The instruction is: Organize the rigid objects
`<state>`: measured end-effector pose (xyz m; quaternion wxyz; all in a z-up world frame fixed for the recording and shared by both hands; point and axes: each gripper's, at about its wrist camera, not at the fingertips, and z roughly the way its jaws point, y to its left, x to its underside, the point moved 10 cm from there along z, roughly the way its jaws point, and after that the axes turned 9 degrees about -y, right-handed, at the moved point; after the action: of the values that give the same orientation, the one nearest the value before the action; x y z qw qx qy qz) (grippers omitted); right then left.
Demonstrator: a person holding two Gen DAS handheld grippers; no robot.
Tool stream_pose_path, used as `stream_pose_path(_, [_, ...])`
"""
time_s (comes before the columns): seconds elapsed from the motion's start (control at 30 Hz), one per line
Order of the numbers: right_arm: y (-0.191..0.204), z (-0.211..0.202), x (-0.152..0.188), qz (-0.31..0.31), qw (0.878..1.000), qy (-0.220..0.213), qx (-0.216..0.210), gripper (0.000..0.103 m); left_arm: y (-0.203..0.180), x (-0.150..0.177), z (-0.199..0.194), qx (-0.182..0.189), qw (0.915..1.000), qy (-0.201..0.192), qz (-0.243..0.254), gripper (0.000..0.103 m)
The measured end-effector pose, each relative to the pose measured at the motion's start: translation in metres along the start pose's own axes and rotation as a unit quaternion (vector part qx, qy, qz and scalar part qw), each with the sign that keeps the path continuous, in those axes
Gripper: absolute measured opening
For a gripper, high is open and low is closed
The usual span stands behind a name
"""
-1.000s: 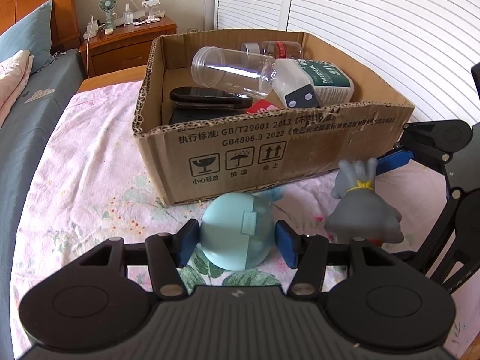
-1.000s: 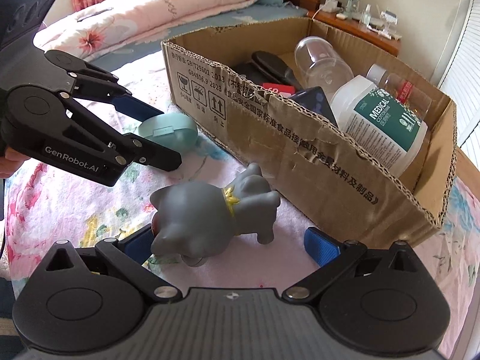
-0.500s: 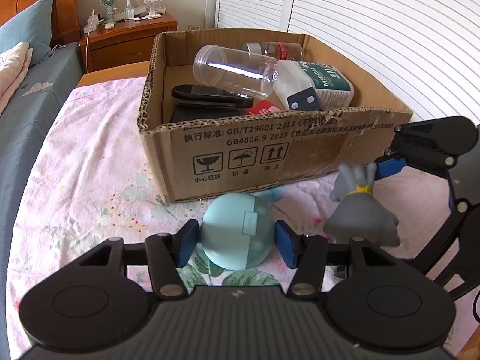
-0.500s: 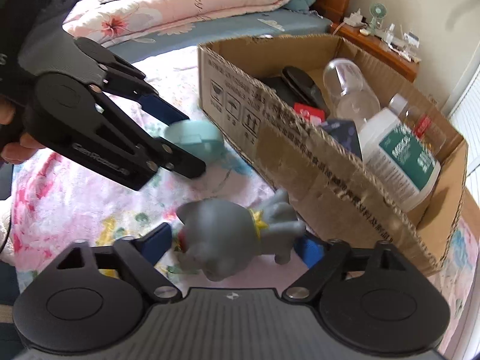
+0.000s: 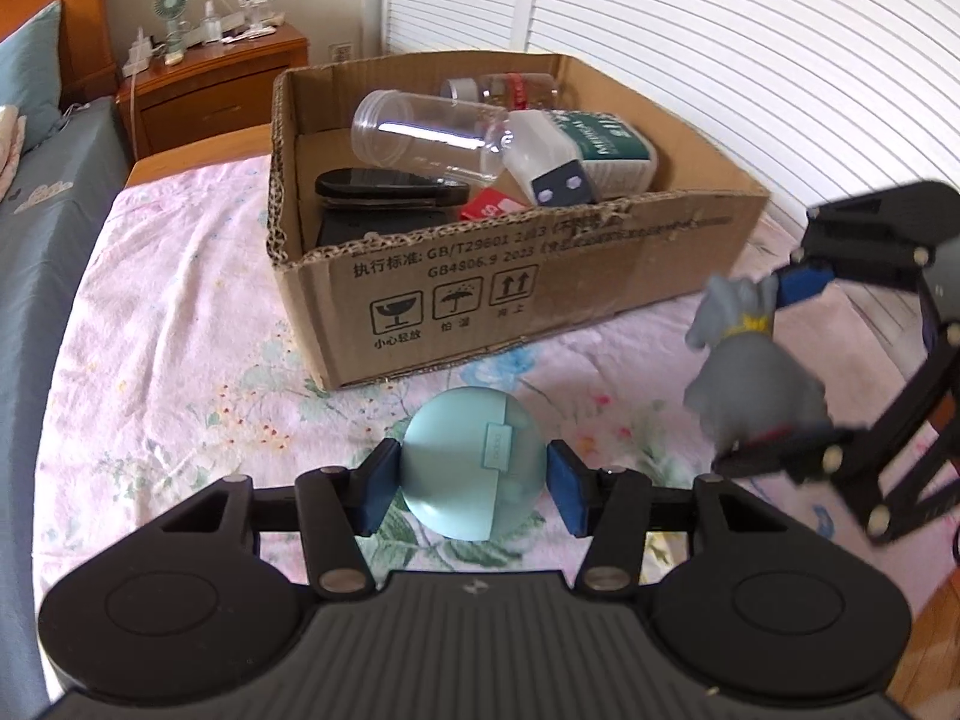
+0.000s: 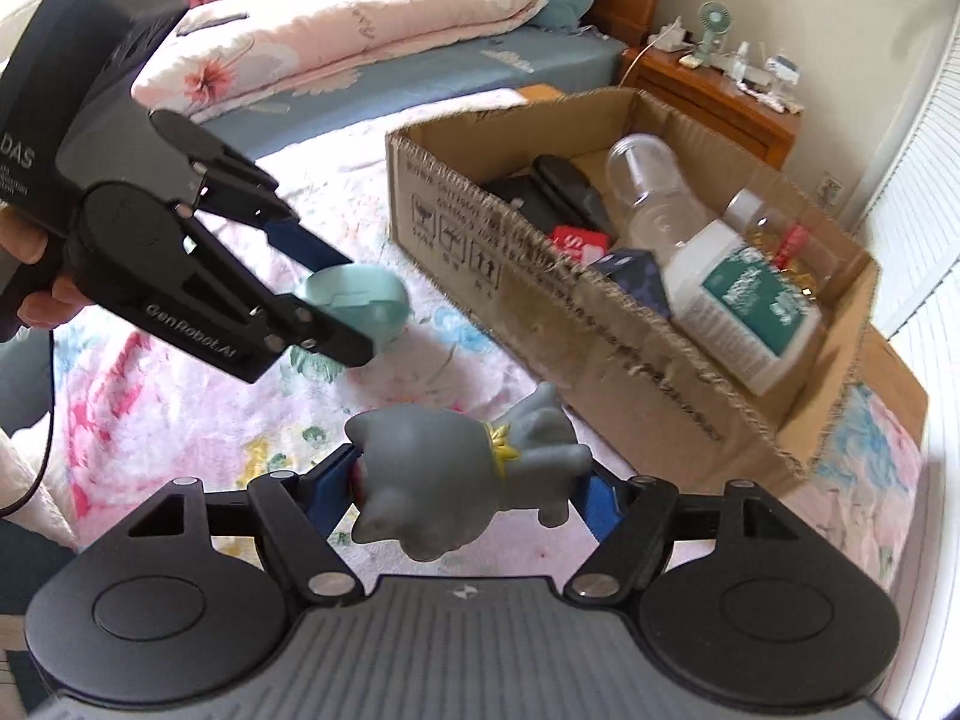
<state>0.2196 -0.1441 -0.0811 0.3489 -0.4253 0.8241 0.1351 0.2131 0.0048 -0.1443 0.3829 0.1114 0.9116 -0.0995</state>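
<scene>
A round pale-blue case (image 5: 468,468) sits between the blue pads of my left gripper (image 5: 471,480), which is shut on it just above the flowered bedspread. In the right wrist view the same left gripper (image 6: 354,300) holds the case (image 6: 366,294) in front of the cardboard box (image 6: 600,312). My right gripper (image 6: 468,495) has a grey toy animal with a yellow collar (image 6: 444,480) between its pads. Its jaws are closing on the toy, which hangs clear of the bedspread. The left wrist view shows that toy (image 5: 750,372) in the air at the right.
The open cardboard box (image 5: 540,276) holds a clear jar (image 5: 432,138), a white bottle with a green label (image 5: 594,144), a black case (image 5: 390,189) and a dark blue cube (image 5: 561,183). A wooden nightstand (image 5: 222,78) stands behind. A pink quilt (image 6: 360,18) lies on the bed.
My right gripper has shut on the grey toy and lifted it off the bedspread. My left gripper stays clamped on the blue case.
</scene>
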Motion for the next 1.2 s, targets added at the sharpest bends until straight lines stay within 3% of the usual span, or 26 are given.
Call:
stream_pose_path(0.23, [-0.017, -0.036, -0.029, 0.025, 0.998, -0.047, 0.018, 0.078, -0.010, -0.026, -0.038, 0.023, 0.9988, -0.017, 0.041, 0.052])
stream_pose_path(0.5, [-0.065, -0.041, -0.058, 0.084, 0.990, -0.072, 0.083, 0.079, -0.011, -0.082, -0.048, 0.021, 0.9961, -0.059, 0.062, 0.052])
stream_pose_path(0.67, [-0.091, -0.030, -0.059, 0.114, 0.984, -0.051, 0.130, 0.081, -0.002, -0.114, -0.030, 0.004, 0.9949, -0.077, 0.065, 0.052])
stream_pose_path(0.77, [-0.096, -0.026, -0.055, 0.121, 0.982, -0.052, 0.138, 0.103, 0.006, -0.129, -0.016, -0.004, 0.9950, -0.076, 0.064, 0.052])
stream_pose_path(0.97, [-0.091, -0.032, -0.052, 0.148, 0.977, -0.061, 0.144, 0.103, 0.024, -0.146, 0.015, -0.024, 0.9964, -0.064, 0.051, 0.052])
stream_pose_path(1.2, [-0.083, -0.042, -0.045, 0.173, 0.971, -0.053, 0.159, 0.103, 0.042, -0.144, 0.054, -0.049, 0.9977, -0.029, 0.036, 0.052])
